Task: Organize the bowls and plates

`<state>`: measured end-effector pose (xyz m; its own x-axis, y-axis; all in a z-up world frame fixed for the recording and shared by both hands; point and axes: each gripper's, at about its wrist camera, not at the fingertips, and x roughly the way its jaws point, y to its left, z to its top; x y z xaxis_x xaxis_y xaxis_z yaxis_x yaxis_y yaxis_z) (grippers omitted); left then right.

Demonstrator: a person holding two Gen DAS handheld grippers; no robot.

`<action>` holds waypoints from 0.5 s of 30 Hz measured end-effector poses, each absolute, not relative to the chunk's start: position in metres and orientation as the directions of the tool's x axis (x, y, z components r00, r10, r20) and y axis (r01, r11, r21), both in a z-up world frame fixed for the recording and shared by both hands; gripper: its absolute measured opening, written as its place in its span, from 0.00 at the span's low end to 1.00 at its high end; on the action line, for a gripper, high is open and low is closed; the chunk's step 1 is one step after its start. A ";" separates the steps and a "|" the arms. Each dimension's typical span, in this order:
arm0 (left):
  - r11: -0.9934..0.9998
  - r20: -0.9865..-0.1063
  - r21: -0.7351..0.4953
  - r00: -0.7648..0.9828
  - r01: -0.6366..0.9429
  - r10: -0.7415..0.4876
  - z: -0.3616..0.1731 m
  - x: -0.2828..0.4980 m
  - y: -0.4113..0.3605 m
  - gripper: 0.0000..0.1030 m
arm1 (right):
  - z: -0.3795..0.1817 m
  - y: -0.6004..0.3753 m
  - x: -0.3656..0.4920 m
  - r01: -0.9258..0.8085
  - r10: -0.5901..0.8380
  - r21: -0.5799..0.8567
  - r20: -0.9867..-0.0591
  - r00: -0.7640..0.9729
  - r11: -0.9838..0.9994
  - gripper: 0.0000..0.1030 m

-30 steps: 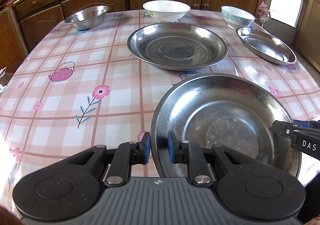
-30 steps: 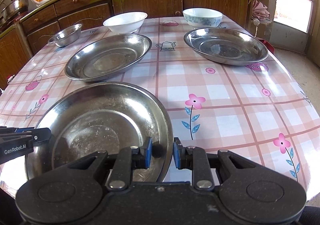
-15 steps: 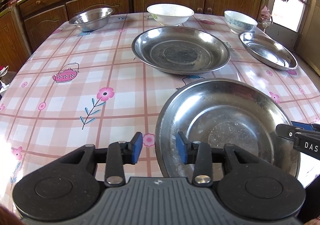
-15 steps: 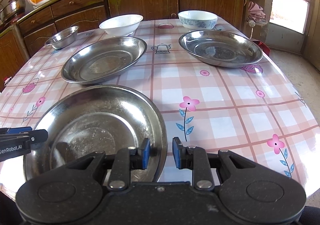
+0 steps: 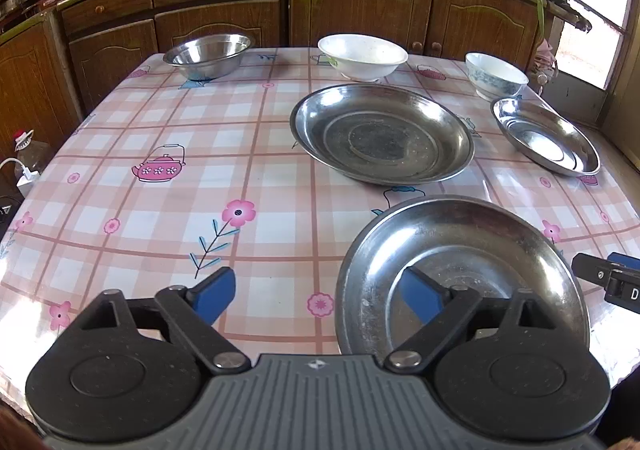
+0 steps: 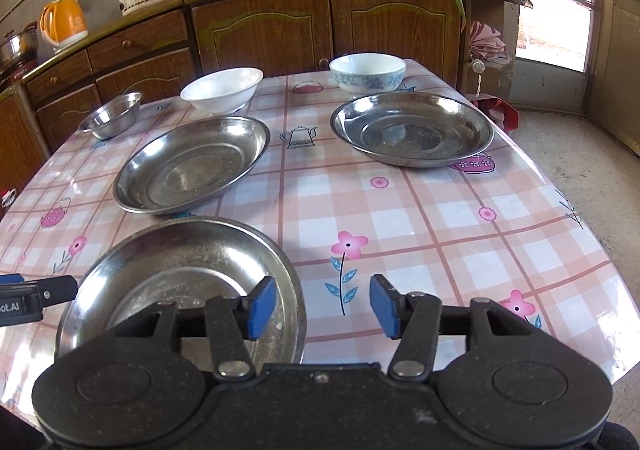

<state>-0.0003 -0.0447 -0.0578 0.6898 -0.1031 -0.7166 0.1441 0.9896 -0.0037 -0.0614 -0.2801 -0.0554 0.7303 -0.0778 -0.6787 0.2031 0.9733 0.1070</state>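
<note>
Jaws of my left gripper (image 5: 318,296) and right gripper (image 6: 322,306) are opening, straddling the near steel plate's (image 5: 472,250) rim, pads clear; I should withdraw level, avoiding nudging it.

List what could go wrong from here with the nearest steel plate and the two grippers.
1. The nearest steel plate lies close to the table's near edge, so a nudge might tip it off.
2. Both grippers are opening astride its rim: the left gripper on one side, the right gripper on the other; lifting carelessly could hook the rim.
3. Sliding it forward may strike the middle plate.
</note>
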 end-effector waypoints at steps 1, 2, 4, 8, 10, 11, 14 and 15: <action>0.990 -0.717 -0.003 0.690 0.142 -0.102 -0.057 0.000 -0.044 0.93 | -0.054 -0.280 -0.062 0.204 -0.077 0.110 -0.677 0.732 0.973 0.67; 0.990 -0.716 -0.005 0.690 0.144 -0.104 -0.055 0.000 -0.044 0.94 | -0.053 -0.281 -0.062 0.206 -0.077 0.112 -0.675 0.734 0.972 0.68; 0.989 -0.715 -0.011 0.691 0.146 -0.110 -0.053 0.000 -0.043 0.96 | -0.052 -0.282 -0.063 0.209 -0.078 0.117 -0.672 0.736 0.971 0.69; 0.989 -0.707 -0.029 0.697 0.147 -0.124 -0.048 -0.001 -0.042 1.00 | -0.049 -0.282 -0.064 0.207 -0.072 0.125 -0.669 0.740 0.970 0.70; 0.989 -0.710 -0.044 0.692 0.141 -0.130 -0.047 0.000 -0.041 1.00 | -0.048 -0.282 -0.064 0.206 -0.069 0.129 -0.666 0.742 0.970 0.71; 0.989 -0.712 -0.050 0.689 0.139 -0.133 -0.047 0.000 -0.040 1.00 | -0.048 -0.282 -0.065 0.206 -0.068 0.131 -0.666 0.743 0.970 0.71; 0.990 -0.721 -0.059 0.680 0.130 -0.132 -0.045 0.002 -0.040 1.00 | -0.046 -0.284 -0.065 0.207 -0.063 0.141 -0.665 0.744 0.968 0.71; 0.990 -0.723 -0.058 0.678 0.129 -0.131 -0.044 0.002 -0.040 1.00 | -0.046 -0.284 -0.065 0.208 -0.061 0.145 -0.664 0.745 0.967 0.71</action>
<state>0.0020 -0.0399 -0.0442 0.6778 -0.1312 -0.7234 0.1293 0.9899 -0.0583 -0.0654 -0.2841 -0.0457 0.7448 -0.0609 -0.6645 0.2080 0.9674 0.1446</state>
